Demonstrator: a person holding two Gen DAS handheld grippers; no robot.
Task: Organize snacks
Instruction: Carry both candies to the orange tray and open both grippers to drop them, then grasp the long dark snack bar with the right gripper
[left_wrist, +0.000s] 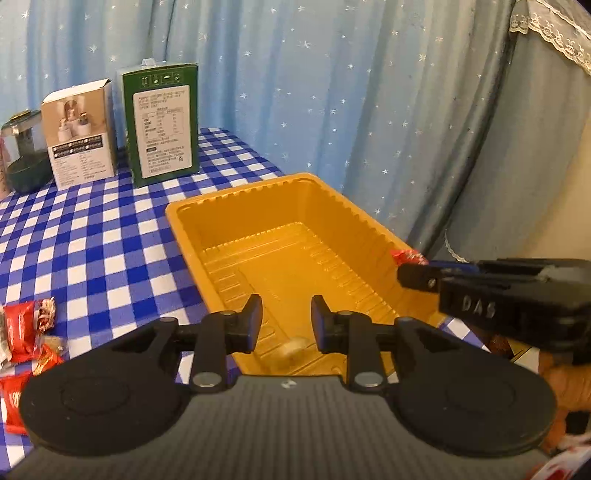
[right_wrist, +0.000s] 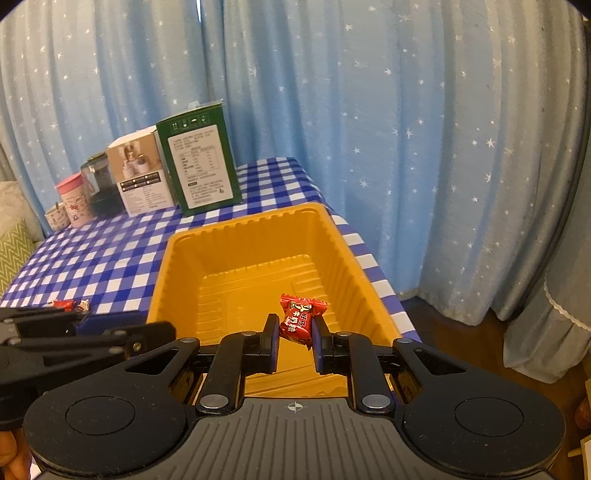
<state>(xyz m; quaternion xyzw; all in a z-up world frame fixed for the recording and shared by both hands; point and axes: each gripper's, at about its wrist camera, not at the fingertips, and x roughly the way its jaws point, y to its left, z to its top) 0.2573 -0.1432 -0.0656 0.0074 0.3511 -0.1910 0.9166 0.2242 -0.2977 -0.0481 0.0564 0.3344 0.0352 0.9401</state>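
A yellow plastic tray (left_wrist: 236, 192) (right_wrist: 243, 225) stands on the blue checked tablecloth. My left gripper (left_wrist: 286, 321) hangs over the tray's near end with its jaws apart and nothing between the pads. A small pale, blurred piece (left_wrist: 291, 349) lies on the tray floor just below it. My right gripper (right_wrist: 294, 332) is shut on a red wrapped candy (right_wrist: 301, 317) above the tray's near right part. In the left wrist view the right gripper (left_wrist: 404, 271) reaches in from the right with the red candy (left_wrist: 406, 256) at its tip. Several red candies (left_wrist: 22, 328) (right_wrist: 64, 304) lie left of the tray.
A green box (left_wrist: 162, 125) (right_wrist: 201, 166), a white box (left_wrist: 79, 136) and a dark jar (left_wrist: 22, 155) stand at the table's back, with a pink cup (right_wrist: 74, 199) beside them. The blue star curtain hangs close behind. The table edge runs just right of the tray.
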